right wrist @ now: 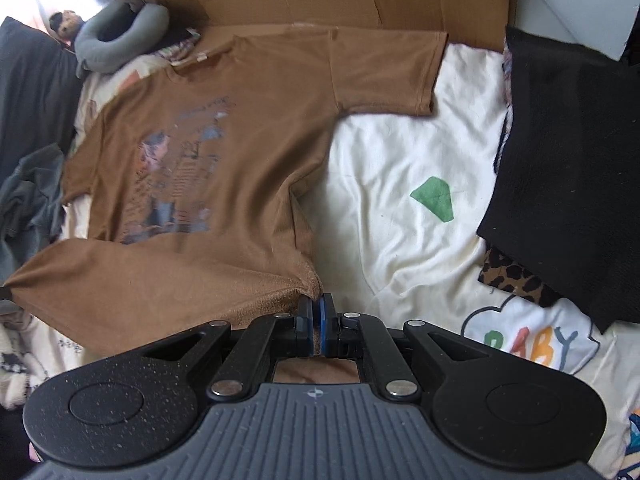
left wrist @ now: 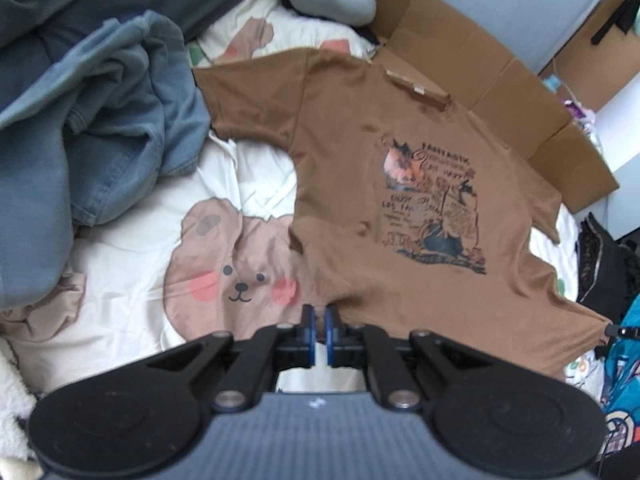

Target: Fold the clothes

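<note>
— Both grippers are clamped on the hem of the brown T-shirt (left wrist: 400,184), right?

— Yes. Left gripper (left wrist: 320,334) has its blue pads nearly together, pinching one bottom corner of the hem; right gripper (right wrist: 317,330) is fully clenched on the other corner, with brown cloth showing between and behind its fingers.

— Where does the shirt lie?

— Print side up on the cream bedsheet (right wrist: 392,184), collar at the far end, both short sleeves spread out. The hem edge is drawn taut between the two grippers, lifted off the sheet near the corners.

— And round it?

— A flattened cardboard sheet (left wrist: 492,68) under and beyond the collar. In the left view, a bear drawing (left wrist: 236,272) on the sheet just beside the shirt, and a heap of blue-grey clothes (left wrist: 100,120) beyond that. A grey neck pillow (right wrist: 120,40) near the collar. In the right view, a black garment (right wrist: 568,168) well apart from the shirt, a leopard-print piece (right wrist: 516,280) poking from under it, and a green patch (right wrist: 434,199) between.
</note>
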`<state>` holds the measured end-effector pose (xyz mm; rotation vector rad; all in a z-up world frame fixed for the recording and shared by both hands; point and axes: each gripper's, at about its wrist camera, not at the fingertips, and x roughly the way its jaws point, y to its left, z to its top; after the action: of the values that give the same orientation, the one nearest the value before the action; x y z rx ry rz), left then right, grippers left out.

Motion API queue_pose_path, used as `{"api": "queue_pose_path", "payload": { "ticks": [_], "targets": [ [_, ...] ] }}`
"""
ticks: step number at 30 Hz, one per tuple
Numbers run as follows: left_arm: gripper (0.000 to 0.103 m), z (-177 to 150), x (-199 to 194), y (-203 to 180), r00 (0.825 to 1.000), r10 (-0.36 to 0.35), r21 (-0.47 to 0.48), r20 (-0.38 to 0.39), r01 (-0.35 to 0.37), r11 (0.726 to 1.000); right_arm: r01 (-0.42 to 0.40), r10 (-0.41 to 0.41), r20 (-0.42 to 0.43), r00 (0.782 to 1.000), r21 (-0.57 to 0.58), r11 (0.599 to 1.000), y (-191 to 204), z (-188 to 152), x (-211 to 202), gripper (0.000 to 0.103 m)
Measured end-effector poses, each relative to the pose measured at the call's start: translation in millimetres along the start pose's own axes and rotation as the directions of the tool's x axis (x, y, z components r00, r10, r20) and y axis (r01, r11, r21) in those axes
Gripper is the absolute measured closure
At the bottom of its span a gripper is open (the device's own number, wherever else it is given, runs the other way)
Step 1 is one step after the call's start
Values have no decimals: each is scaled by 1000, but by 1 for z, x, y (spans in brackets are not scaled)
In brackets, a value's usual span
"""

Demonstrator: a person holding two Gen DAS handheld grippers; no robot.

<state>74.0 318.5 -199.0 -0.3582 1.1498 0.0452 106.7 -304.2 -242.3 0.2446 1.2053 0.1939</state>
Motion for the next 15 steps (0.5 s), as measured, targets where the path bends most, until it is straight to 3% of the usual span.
{"api": "queue_pose_path", "payload": {
  "ticks": [15],
  "targets": [
    [99, -25, -61, 12, 999, -34, -50, 39, 36, 998, -51, 51, 7, 999, 3, 999, 9, -8, -55, 103]
  ]
}}
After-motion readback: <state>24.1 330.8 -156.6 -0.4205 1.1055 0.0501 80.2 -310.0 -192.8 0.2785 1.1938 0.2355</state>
